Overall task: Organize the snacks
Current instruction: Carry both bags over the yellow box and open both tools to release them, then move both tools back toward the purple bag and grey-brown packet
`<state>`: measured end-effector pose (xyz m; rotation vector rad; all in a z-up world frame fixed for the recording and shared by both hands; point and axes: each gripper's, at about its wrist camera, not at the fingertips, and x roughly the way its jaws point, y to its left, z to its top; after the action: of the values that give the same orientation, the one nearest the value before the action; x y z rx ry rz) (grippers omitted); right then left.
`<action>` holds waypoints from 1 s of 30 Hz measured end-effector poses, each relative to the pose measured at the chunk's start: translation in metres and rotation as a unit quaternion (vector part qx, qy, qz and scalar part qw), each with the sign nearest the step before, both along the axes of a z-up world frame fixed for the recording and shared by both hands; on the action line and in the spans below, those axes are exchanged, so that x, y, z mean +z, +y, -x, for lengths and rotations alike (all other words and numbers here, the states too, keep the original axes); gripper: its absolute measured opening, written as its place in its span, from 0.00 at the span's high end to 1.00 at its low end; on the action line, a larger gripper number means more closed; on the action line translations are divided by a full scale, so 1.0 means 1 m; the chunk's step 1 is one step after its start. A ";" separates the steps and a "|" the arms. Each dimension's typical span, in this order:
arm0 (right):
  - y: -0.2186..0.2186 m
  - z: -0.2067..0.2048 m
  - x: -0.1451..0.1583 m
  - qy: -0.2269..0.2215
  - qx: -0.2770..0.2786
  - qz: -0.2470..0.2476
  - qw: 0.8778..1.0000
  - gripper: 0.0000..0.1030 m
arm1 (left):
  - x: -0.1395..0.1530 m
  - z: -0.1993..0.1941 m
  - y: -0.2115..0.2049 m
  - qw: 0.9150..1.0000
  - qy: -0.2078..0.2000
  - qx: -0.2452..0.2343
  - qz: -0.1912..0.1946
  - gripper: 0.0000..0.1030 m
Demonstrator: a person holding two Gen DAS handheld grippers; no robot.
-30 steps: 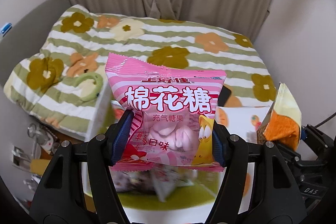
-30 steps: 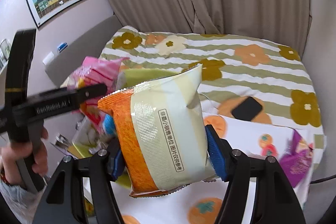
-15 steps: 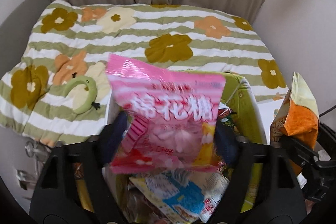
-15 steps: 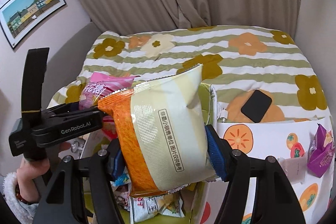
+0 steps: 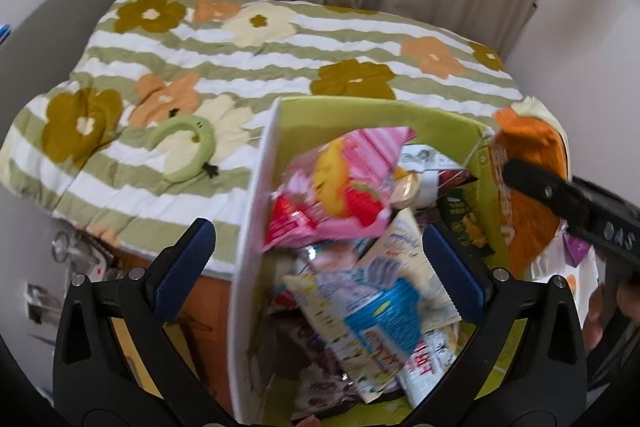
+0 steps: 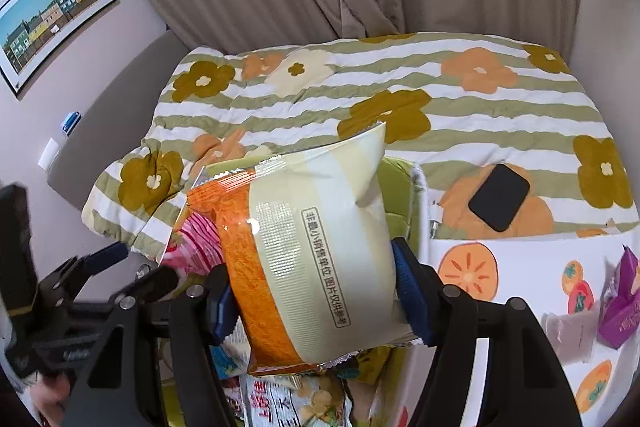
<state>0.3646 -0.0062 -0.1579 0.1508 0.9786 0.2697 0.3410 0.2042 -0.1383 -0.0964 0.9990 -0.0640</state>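
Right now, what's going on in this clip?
A person is sorting snack packets into a green fabric bin beside a flowered quilt. The left hand-held gripper has just been opening and stands wide with nothing between its pads; the pink marshmallow bag is over the packets already in the bin. The right hand-held gripper clamps an orange-and-cream chip bag above the bin, not yet released.

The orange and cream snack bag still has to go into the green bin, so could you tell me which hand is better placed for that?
Right: the right gripper grips the orange and cream bag above the green bin. The left gripper is open, the pink bag dropped.
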 end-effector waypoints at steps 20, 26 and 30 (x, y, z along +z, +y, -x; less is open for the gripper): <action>0.006 0.048 0.011 -0.053 0.019 -0.015 0.998 0.00 | 0.012 0.075 0.010 1.000 -0.005 0.013 -0.002 0.00; -0.006 0.082 0.038 -0.076 -0.001 -0.008 0.997 0.00 | 0.035 0.095 0.000 1.000 -0.022 0.001 0.000 0.00; -0.022 0.105 0.051 -0.079 -0.022 -0.001 0.997 0.00 | 0.047 0.105 -0.015 0.999 -0.033 -0.023 0.002 0.00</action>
<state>0.2598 -0.0285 -0.1068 0.1507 0.8170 0.2382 0.2357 0.1889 -0.0910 -0.0747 0.9361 -0.1096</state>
